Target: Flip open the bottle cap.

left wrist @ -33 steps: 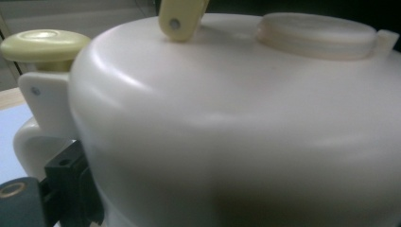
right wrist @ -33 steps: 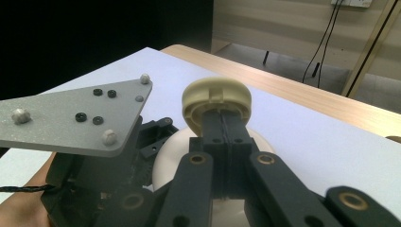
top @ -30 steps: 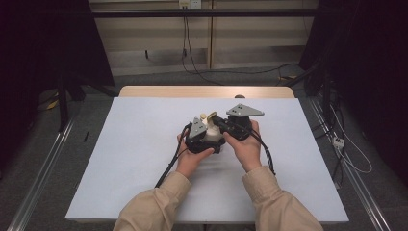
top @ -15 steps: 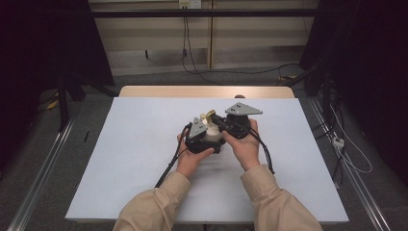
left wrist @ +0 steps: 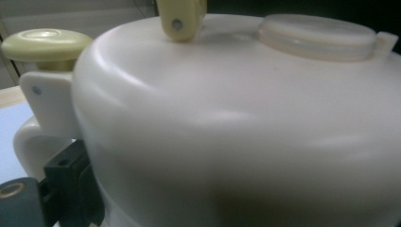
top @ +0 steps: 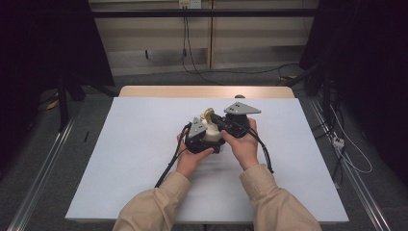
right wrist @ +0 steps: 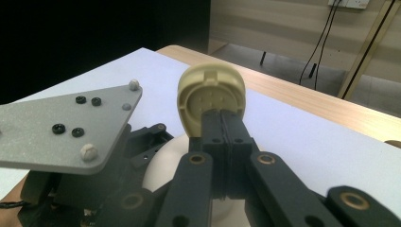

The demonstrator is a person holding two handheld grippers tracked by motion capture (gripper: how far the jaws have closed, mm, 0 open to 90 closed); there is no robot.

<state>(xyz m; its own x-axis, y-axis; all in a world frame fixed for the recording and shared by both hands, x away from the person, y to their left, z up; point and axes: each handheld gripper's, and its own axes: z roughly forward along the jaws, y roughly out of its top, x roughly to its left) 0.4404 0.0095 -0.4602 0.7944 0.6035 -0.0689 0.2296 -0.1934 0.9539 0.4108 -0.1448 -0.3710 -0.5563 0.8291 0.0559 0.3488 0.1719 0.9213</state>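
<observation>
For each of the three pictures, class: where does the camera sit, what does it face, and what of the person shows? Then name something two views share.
High view: above the person's side, facing the table; forearms, hands, both tongs.
Left gripper view: on the left tongs, against the white pot.
Right gripper view: on the right tongs, shut on the yellowish lid flap.
Shared: the pot.

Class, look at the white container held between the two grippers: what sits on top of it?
On the white container sit a yellowish knob, a round translucent cap and a yellowish flap, pinched by the right tongs. Its inside is hidden.
</observation>
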